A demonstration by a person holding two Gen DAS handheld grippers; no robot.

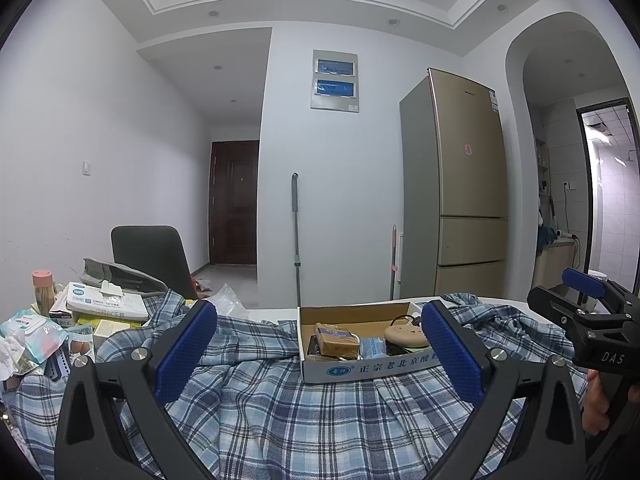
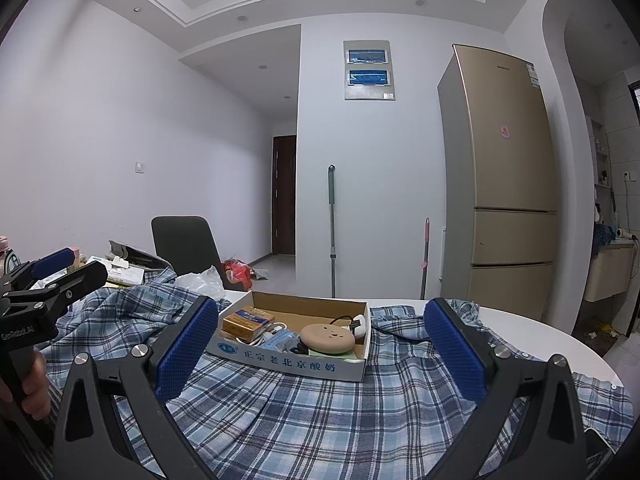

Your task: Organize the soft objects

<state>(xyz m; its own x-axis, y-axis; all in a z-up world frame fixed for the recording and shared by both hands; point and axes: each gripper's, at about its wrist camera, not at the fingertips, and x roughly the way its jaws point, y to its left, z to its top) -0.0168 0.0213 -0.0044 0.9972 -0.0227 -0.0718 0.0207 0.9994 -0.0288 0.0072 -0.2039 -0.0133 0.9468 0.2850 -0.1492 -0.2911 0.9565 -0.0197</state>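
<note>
A blue and white plaid shirt (image 1: 312, 416) lies spread over the table and also shows in the right wrist view (image 2: 320, 412). A shallow cardboard box (image 1: 360, 372) (image 2: 288, 362) of small items rests on the shirt. My left gripper (image 1: 320, 344) is open and empty, its blue pads just above the shirt, either side of the box's near edge. My right gripper (image 2: 320, 340) is open and empty above the shirt, in front of the box. It also shows at the right of the left wrist view (image 1: 584, 300). The left gripper shows at the left of the right wrist view (image 2: 60, 272).
Tissue packs, a white box (image 1: 104, 304) and wrappers clutter the table's left end. A dark chair (image 1: 152, 260) stands behind it. A mop handle (image 2: 331, 232) leans on the far wall beside a gold fridge (image 2: 508, 184). The white round table edge (image 2: 552, 336) shows at right.
</note>
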